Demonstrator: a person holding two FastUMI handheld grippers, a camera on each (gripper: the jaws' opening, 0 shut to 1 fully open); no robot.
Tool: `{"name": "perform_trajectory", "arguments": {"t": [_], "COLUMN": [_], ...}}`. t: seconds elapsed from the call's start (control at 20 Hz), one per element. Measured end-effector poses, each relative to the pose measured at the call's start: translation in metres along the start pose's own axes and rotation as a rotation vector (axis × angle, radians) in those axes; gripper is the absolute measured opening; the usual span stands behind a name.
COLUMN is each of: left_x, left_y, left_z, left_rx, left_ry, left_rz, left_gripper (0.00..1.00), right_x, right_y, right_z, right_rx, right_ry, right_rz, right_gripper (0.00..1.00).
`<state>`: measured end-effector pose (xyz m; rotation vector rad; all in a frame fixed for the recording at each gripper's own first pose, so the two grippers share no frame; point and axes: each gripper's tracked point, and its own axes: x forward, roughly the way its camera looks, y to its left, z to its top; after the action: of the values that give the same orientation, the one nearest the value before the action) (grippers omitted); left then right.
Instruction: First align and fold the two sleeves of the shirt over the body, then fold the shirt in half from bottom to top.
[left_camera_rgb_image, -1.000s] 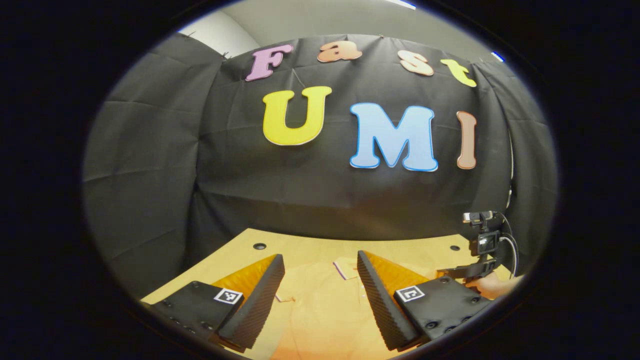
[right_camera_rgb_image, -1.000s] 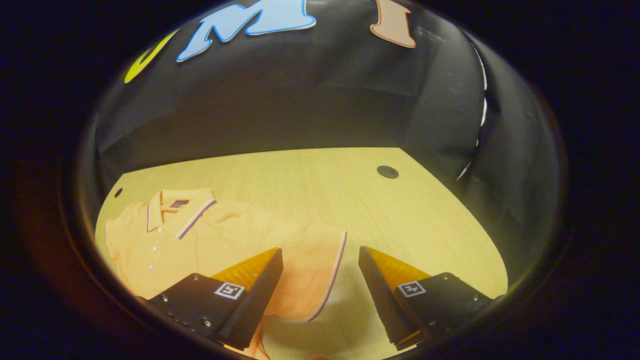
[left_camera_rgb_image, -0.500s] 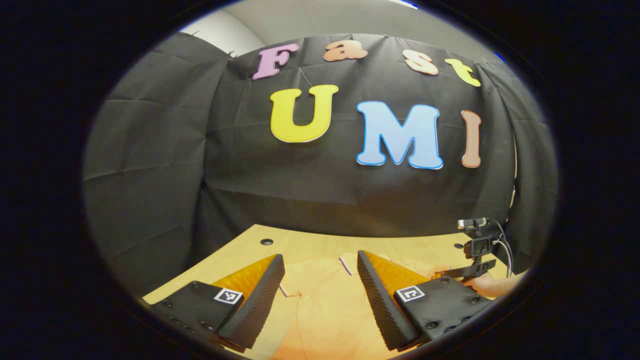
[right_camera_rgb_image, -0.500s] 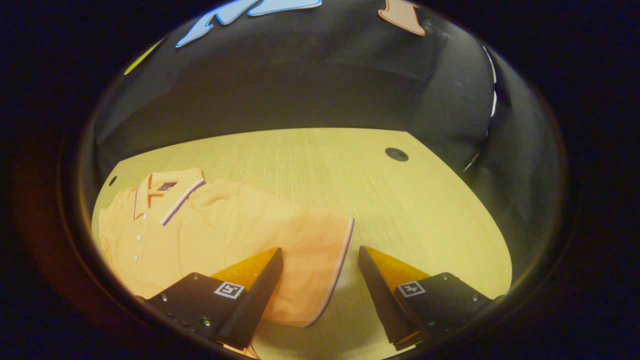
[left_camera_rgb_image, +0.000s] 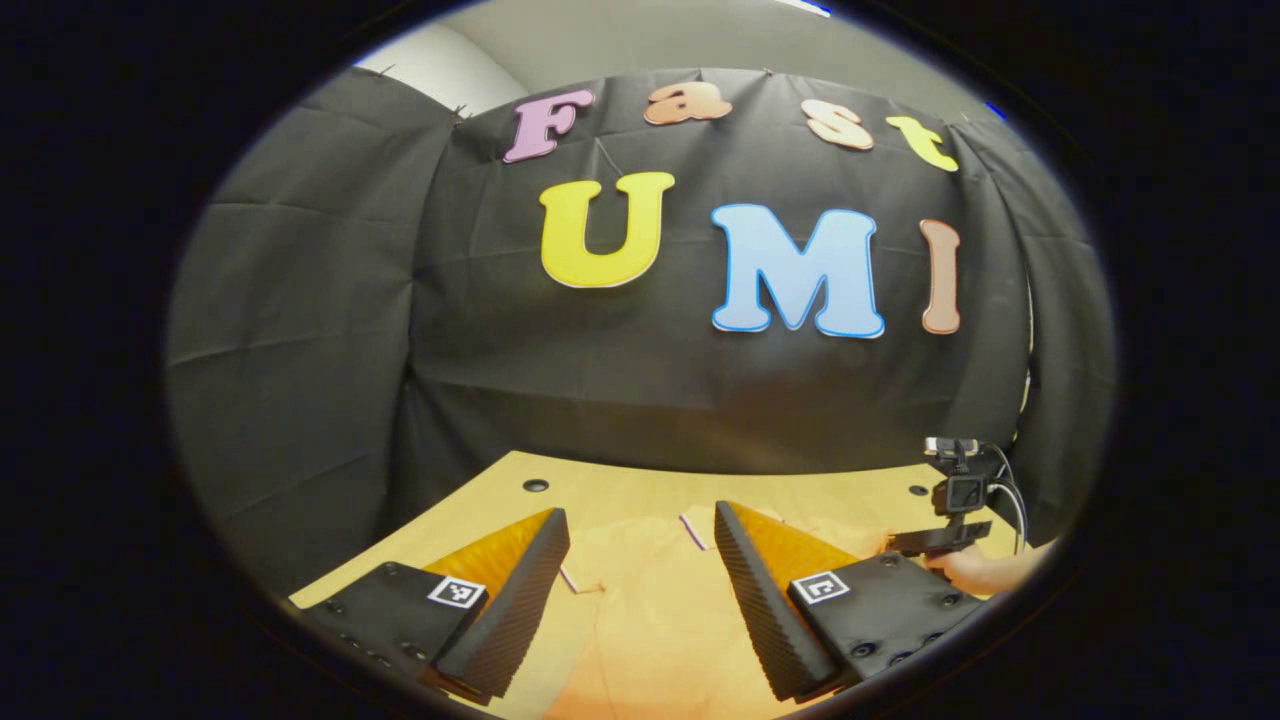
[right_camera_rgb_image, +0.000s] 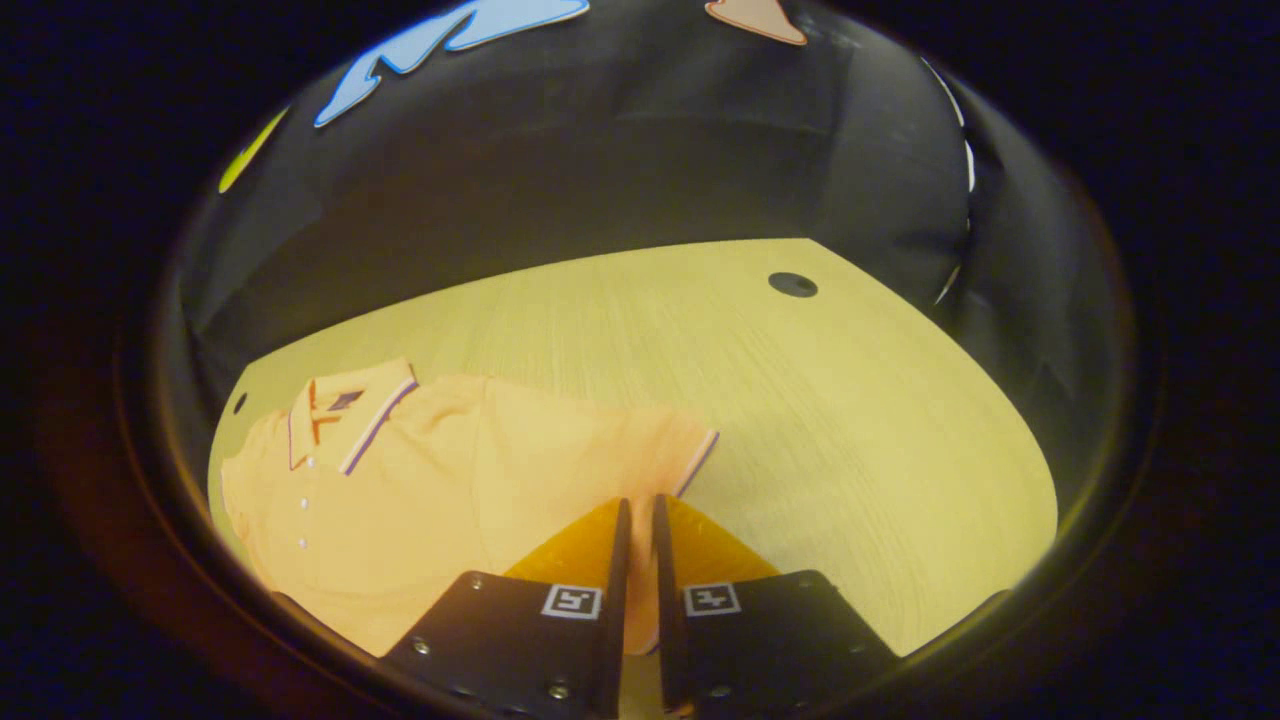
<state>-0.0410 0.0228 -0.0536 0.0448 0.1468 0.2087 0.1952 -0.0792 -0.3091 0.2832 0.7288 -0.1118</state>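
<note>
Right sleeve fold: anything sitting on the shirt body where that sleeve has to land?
Nothing visible. The right gripper is shut on the sleeve; the shirt body lies flat on the table, bare from collar down.

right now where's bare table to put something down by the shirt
In the right gripper view, the widest bare stretch of table runs from the sleeve to the round hole. A bare band lies between the collar and the black wall. It is crowded around the right gripper, shut on the sleeve.
</note>
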Motion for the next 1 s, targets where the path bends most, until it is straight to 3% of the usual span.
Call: {"name": "perform_trajectory", "arguments": {"t": [0.05,0.1,0.5,0.8,1.0], "left_x": [-0.001,-0.002,-0.011,-0.019,-0.017], "left_y": [-0.002,-0.002,-0.008,-0.006,0.012], "left_z": [-0.001,-0.001,-0.003,-0.001,0.001], "left_rx": [0.0,0.0,-0.001,-0.008,-0.01], "left_ry": [0.001,0.002,0.003,-0.006,-0.015], "left_rz": [-0.001,-0.002,-0.001,0.004,0.027], "left_gripper": [0.94,0.94,0.94,0.94,0.95], "right_x": [0.006,0.001,-0.025,-0.046,-0.049], "right_y": [-0.002,0.001,0.017,0.063,0.101], "right_z": [0.004,0.0,0.024,0.042,0.032], "right_rx": [0.004,-0.004,-0.098,-0.26,-0.324], "right_ry": [0.008,0.003,-0.089,-0.168,-0.154], "right_rz": [-0.012,-0.009,0.035,0.099,0.159], "right_gripper": [0.16,0.05,0.05,0.06,0.05]}}
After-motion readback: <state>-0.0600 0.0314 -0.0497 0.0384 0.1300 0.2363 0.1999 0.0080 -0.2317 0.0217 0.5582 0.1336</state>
